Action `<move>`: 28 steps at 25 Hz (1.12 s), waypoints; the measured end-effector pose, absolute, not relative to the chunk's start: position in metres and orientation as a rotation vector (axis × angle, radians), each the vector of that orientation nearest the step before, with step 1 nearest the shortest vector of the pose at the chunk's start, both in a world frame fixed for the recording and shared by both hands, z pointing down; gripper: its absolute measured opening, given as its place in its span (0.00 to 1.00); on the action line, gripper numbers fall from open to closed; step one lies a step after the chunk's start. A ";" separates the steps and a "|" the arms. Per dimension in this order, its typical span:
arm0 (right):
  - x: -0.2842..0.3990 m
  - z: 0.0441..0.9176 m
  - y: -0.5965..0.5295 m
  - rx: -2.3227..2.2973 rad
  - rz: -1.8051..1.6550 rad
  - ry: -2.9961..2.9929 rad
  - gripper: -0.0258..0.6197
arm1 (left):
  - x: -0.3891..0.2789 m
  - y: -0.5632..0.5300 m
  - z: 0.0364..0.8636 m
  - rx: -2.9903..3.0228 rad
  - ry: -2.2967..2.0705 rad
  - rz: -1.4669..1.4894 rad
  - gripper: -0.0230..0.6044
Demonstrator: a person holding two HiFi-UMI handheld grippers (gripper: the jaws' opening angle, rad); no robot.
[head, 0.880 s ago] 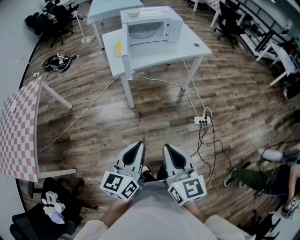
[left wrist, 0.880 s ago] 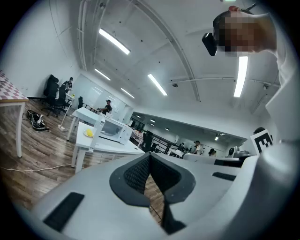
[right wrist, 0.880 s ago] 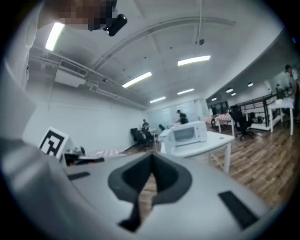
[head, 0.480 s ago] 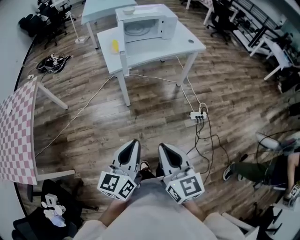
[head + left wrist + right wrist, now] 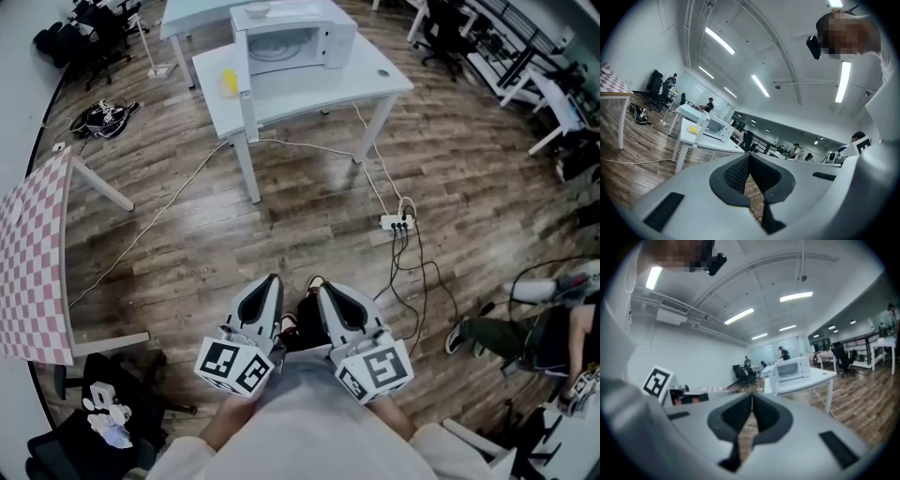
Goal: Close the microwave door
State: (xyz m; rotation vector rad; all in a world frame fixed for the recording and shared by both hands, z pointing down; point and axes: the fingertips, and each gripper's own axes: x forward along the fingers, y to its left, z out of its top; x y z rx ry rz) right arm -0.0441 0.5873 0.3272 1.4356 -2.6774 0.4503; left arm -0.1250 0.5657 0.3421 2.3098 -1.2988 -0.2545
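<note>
The white microwave (image 5: 291,37) stands on a white table (image 5: 375,80) far ahead, at the top of the head view. Its door (image 5: 247,80) hangs open at its left side. Both grippers are held close to my body, well short of the table. My left gripper (image 5: 270,284) and right gripper (image 5: 324,291) sit side by side above the wooden floor, each shut with nothing between the jaws. The microwave (image 5: 715,127) shows small and distant in the left gripper view, and the microwave (image 5: 790,370) likewise in the right gripper view.
A yellow object (image 5: 229,82) lies on the table left of the door. A power strip (image 5: 399,222) with cables trails across the floor. A checkered table (image 5: 33,253) stands at the left, office chairs at the back, and a person's leg (image 5: 497,337) at the right.
The scene has slid slightly upward in the head view. Both grippers stay shut, side by side in front of me.
</note>
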 end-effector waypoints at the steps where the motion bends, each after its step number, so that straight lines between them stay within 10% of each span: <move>1: -0.044 0.329 0.586 1.432 0.452 -2.676 0.08 | -0.126 0.565 0.343 2.305 -1.301 -0.252 0.06; 28: -0.030 0.348 0.439 1.269 0.544 -2.693 0.08 | -0.086 0.443 0.371 2.304 -1.262 -0.044 0.06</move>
